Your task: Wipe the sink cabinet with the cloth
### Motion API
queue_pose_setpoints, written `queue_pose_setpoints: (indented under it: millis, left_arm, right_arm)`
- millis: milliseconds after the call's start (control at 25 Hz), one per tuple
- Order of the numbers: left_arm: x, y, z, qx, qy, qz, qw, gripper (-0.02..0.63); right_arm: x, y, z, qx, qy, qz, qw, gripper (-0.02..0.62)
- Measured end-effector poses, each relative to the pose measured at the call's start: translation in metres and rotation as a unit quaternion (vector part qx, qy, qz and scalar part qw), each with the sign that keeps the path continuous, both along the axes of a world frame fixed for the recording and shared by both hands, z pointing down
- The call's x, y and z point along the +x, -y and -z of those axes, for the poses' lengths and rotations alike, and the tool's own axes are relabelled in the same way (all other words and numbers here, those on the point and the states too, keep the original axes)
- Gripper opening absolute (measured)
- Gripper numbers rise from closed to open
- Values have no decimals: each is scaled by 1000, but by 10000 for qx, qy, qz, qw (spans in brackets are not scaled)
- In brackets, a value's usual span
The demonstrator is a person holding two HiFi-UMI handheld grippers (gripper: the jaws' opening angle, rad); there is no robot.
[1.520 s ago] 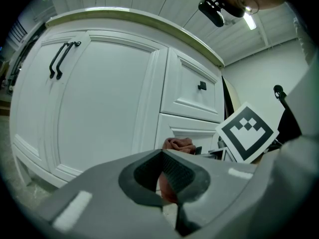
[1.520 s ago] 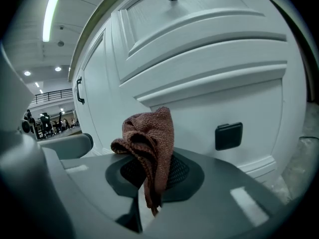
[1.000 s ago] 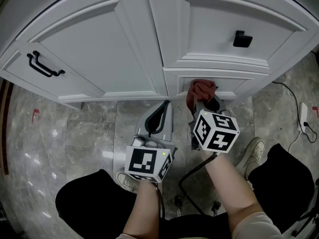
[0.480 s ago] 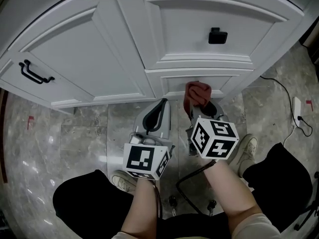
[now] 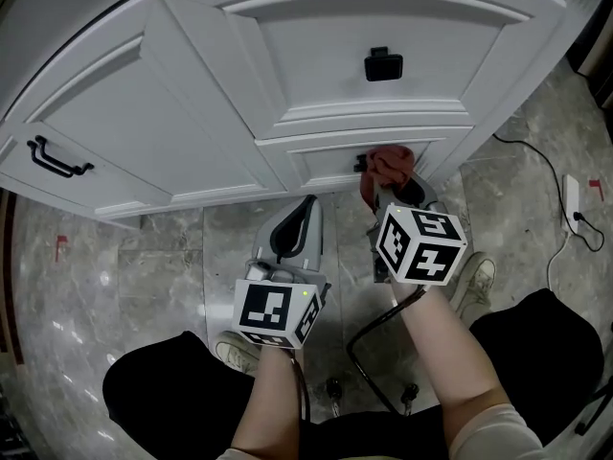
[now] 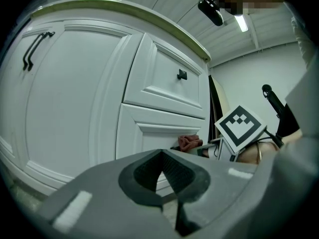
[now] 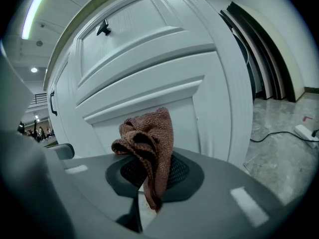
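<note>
Right gripper (image 5: 385,190) clamped on the cloth (image 5: 388,164) at the cabinet (image 5: 192,132); left gripper (image 5: 308,207) closed with nothing in it.

The reddish-brown cloth is pinched between the right gripper's jaws and bunches up past their tips, one end hanging down through the seam between them; just ahead of those tips it meets the cabinet's lower panel (image 5: 326,161), under the drawer front with the black knob (image 5: 383,65); the left gripper is beside the right one, lower and short of the cabinet, over the grey marble floor (image 5: 172,257), its jaws meeting at the tips; the only printing is the black-and-white square pattern on each gripper's cube (image 5: 421,247); a black bar handle (image 5: 53,156) sits far off to the left gripper's side.
</note>
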State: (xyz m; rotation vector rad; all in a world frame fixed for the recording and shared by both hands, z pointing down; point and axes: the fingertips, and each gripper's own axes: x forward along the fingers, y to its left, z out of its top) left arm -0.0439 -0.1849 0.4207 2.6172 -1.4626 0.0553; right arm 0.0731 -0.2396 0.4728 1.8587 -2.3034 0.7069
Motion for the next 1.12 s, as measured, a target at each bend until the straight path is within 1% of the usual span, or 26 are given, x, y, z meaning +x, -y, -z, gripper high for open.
queue_pose_setpoints:
  millis: [120, 240, 520, 880, 1120]
  left_arm:
    - [-2, 2, -3, -35, 8, 47, 10000, 0]
    - [0, 3, -2, -29, -11, 39, 10000, 0]
    - [19, 2, -3, -34, -21, -130, 9999, 0]
    - [35, 3, -9, -81, 1, -239, 9997, 0]
    - [43, 1, -12, -103, -25, -328, 9994, 0]
  right_arm:
    - [3, 0, 0, 39, 29, 4, 10000, 78]
    - [15, -1, -3, 10, -34, -118, 9999, 77]
    - [56, -4, -2, -35, -184, -534, 9984, 77]
    - [79, -11, 1, 2, -129, -691, 9975, 78]
    - [113, -14, 0, -29, -211, -1099, 9937, 77]
